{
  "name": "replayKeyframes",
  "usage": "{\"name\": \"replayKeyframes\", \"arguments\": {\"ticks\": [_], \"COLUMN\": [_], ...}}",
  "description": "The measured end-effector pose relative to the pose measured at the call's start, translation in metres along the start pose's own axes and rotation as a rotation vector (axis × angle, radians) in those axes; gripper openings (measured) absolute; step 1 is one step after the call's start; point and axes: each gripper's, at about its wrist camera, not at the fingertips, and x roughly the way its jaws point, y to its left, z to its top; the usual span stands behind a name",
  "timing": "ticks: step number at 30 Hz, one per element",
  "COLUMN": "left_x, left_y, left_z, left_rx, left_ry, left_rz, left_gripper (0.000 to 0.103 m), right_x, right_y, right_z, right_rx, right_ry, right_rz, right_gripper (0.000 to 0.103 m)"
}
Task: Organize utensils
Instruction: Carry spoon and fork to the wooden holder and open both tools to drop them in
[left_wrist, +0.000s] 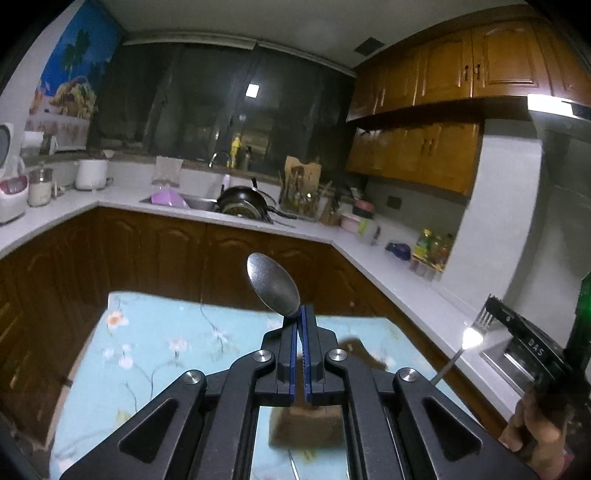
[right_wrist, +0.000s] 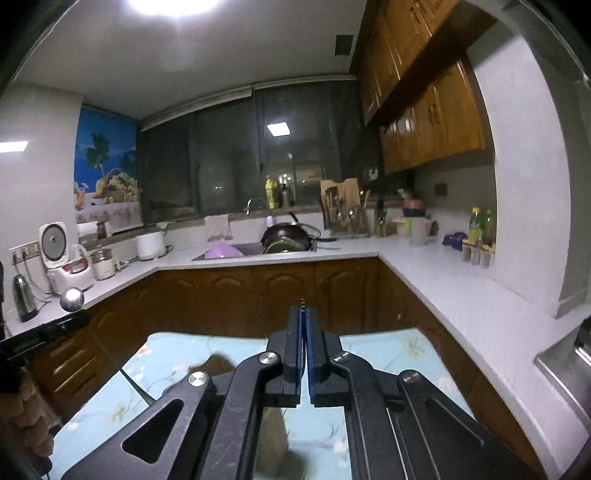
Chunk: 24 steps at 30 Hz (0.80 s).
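Observation:
My left gripper (left_wrist: 300, 312) is shut on a metal spoon (left_wrist: 272, 285), bowl up, above the blue floral table (left_wrist: 155, 343). In the right wrist view the left gripper (right_wrist: 79, 319) shows at the left edge with the spoon bowl (right_wrist: 72, 298) above it. My right gripper (right_wrist: 303, 314) is shut on a metal fork whose tines (right_wrist: 303, 302) just peek out edge-on. In the left wrist view the right gripper (left_wrist: 493, 308) holds the fork (left_wrist: 471, 338), handle hanging down. A brown box (left_wrist: 310, 424) sits on the table below the grippers.
White L-shaped counter (left_wrist: 406, 280) runs behind and to the right, with a sink (left_wrist: 199, 202), black pans (left_wrist: 242, 205), utensil rack (left_wrist: 299, 192), bottles (left_wrist: 432, 249). Rice cooker (right_wrist: 62, 254) and kettle (right_wrist: 24, 297) stand at left. A stove edge (right_wrist: 565, 373) is at right.

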Motion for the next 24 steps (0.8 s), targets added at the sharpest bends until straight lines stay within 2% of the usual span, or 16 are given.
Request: {"name": "replayKeyframes", "arguments": {"ticks": [6,13,17,24], "left_x": [0.057,0.113,0.133,0.121], "left_y": [-0.009,-0.029,-0.033,-0.034], "left_z": [-0.020,-0.048,-0.047,-0.036], "left_rx": [0.004,0.034,0.054,0.080], "left_ry": [0.040,0.111,0.146,0.195], "left_rz": [0.043,0.071,0.085,0.079], "left_gripper": [0.000,0.000,0.000,0.001], "right_x": [0.039,0.070,0.077,0.081], "right_y": [0.012,0.024,0.026,0.025], "right_z": [-0.017,-0.054,-0.063,-0.066], "right_rx": [-0.046,-0.071,-0.069,-0.061], "right_ry": [0.033,0.117,0.143,0.184], "right_rz": [-0.023,-0.001,0.015,0.063], "right_gripper": [0.002,0.002,0.002,0.002]}}
